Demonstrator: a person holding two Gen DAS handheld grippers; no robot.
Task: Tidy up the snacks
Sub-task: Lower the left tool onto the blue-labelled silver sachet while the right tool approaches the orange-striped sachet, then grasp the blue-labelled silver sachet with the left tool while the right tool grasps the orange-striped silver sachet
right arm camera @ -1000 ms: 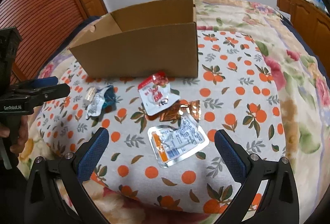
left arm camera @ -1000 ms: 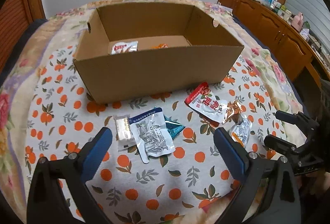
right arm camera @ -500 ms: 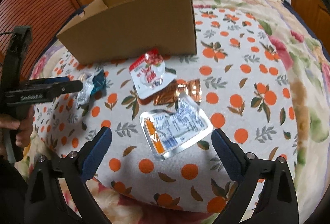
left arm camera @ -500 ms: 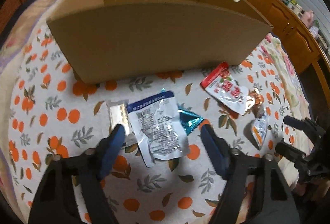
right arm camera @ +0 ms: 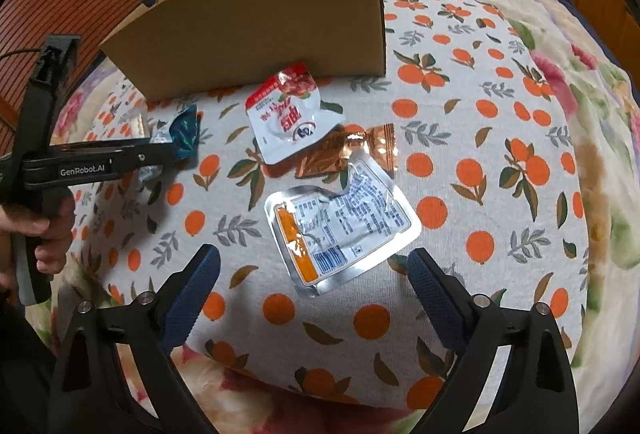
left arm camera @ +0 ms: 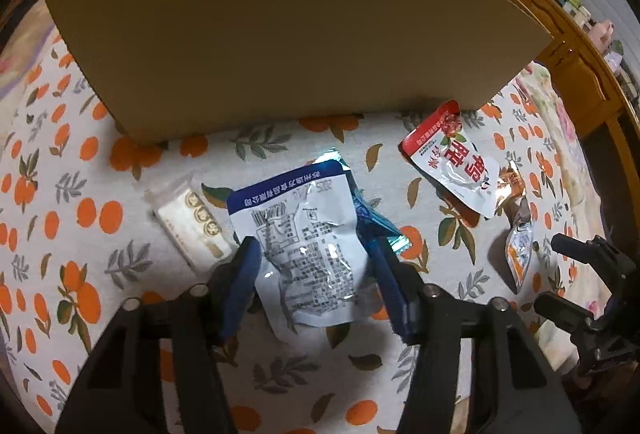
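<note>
Left wrist view: left gripper (left arm camera: 312,274) low over the bedspread (left arm camera: 80,194), fingers part-open and straddling the blue-and-white pouch (left arm camera: 304,242), pads beside its edges, not visibly pinching yet. Best closed squarely across the crinkled middle — avoiding the teal wrapper (left arm camera: 384,230) tucked under its right edge and the pale biscuit pack (left arm camera: 192,226) just left. Then up over the cardboard box (left arm camera: 280,34) wall behind.

Right wrist view: right gripper (right arm camera: 312,274) spread wide, holding nothing, hanging above the silver-and-orange pouch (right arm camera: 340,230) — near the red-and-white pouch (right arm camera: 288,122) and copper foil wrapper (right arm camera: 352,146). Better kept clear of the left side.
</note>
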